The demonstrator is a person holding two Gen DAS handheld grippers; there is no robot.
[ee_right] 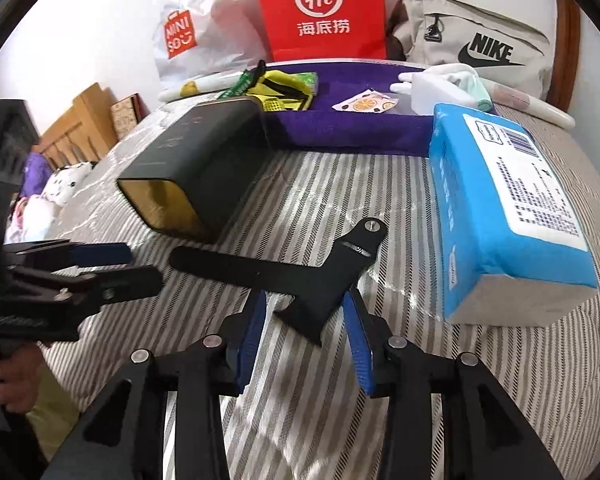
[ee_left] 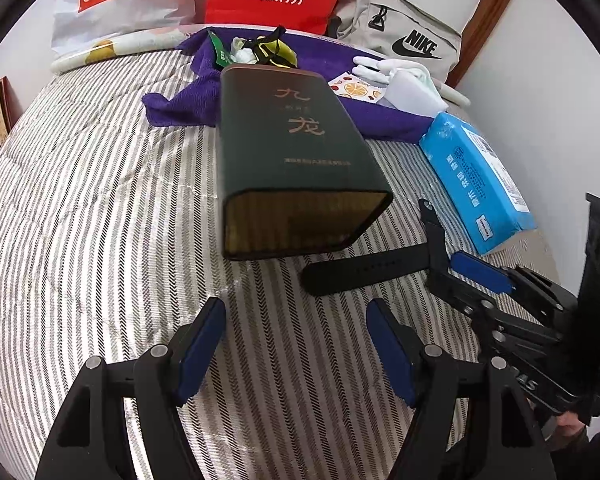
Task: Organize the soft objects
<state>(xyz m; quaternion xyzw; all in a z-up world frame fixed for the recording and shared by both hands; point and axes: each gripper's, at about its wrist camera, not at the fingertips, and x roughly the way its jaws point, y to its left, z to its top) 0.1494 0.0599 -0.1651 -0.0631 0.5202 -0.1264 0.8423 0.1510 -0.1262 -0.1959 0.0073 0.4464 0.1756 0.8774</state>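
Observation:
A black watch strap (ee_right: 300, 276) lies on the striped bedspread; it also shows in the left wrist view (ee_left: 364, 270). My right gripper (ee_right: 304, 312) has its blue pads on either side of the strap's near end, shut on it; it shows in the left wrist view (ee_left: 456, 264) at the right. My left gripper (ee_left: 296, 316) is open and empty above the bedspread, in front of a dark green box (ee_left: 288, 152) that lies on its side with its open end towards me. A purple towel (ee_left: 188, 100) lies behind the box.
A blue tissue pack (ee_right: 504, 208) lies at the right. On the towel lie a yellow-black pouch (ee_right: 284, 92), an orange-print sachet (ee_right: 364, 102) and white gloves (ee_right: 440, 80). A Miniso bag (ee_right: 188, 36), a red paper bag (ee_right: 320, 12) and a Nike backpack (ee_right: 480, 48) stand against the wall.

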